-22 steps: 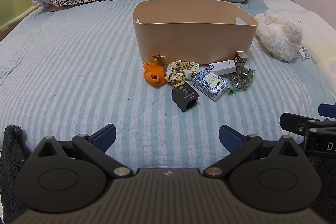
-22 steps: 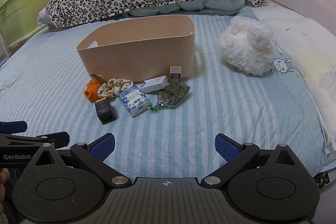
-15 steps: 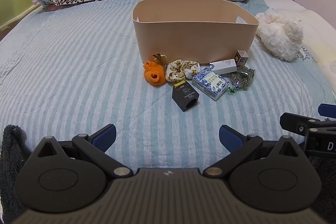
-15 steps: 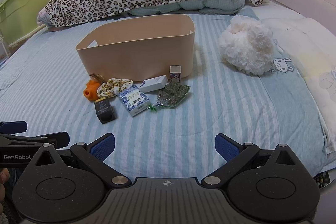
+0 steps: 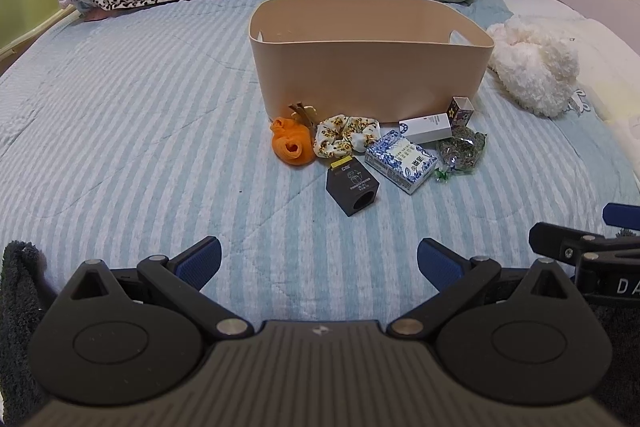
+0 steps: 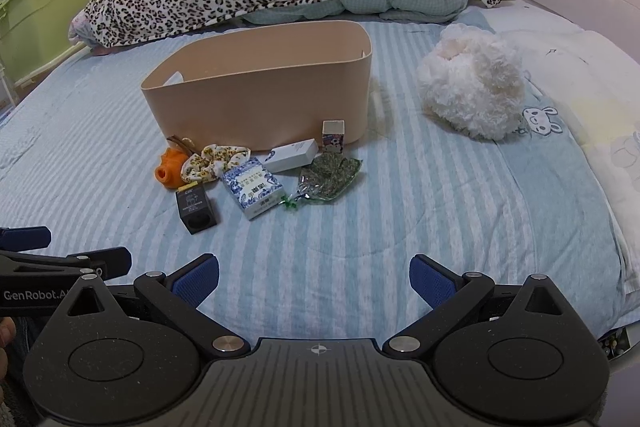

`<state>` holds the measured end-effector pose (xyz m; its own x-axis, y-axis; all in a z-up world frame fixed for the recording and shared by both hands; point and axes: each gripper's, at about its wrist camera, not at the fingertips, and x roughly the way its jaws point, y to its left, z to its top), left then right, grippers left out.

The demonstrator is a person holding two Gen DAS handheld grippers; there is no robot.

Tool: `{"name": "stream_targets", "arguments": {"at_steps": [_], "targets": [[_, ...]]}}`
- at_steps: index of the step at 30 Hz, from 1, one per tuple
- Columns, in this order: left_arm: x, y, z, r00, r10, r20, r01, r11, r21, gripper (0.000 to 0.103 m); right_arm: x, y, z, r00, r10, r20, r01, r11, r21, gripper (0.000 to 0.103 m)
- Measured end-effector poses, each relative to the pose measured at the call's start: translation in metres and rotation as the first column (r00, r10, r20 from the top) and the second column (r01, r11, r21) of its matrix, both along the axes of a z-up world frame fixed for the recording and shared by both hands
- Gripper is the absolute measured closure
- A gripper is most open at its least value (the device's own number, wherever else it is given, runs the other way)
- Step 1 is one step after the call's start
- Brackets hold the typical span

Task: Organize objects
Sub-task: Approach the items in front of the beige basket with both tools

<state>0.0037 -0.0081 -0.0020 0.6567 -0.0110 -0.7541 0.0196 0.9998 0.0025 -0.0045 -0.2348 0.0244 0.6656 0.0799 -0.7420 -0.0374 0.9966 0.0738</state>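
While nothing has shifted | left gripper [image 5: 319, 261] fingers apart | right gripper [image 6: 314, 277] fingers apart, empty

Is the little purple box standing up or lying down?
Standing up. The little purple box stands on end against the beige bin.

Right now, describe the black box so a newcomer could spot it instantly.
Find the tan bin on the striped bed; a cluster of small items lies on the bedding at its front wall. The black box is the one farthest from the bin, just in front of the floral scrunchie and beside the blue-and-white carton. It alone is black, with a round hole in its end.
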Motion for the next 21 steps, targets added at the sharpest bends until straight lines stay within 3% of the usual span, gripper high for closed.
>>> {"name": "stream_targets", "arguments": {"at_steps": [21], "targets": [[0.033,-0.003,-0.022,0.999,-0.023,-0.033,0.023,1.000,-0.003,0.000,0.029,-0.010,-0.015,0.999,-0.012,-0.031,0.011,1.000,-0.013,0.000]]}}
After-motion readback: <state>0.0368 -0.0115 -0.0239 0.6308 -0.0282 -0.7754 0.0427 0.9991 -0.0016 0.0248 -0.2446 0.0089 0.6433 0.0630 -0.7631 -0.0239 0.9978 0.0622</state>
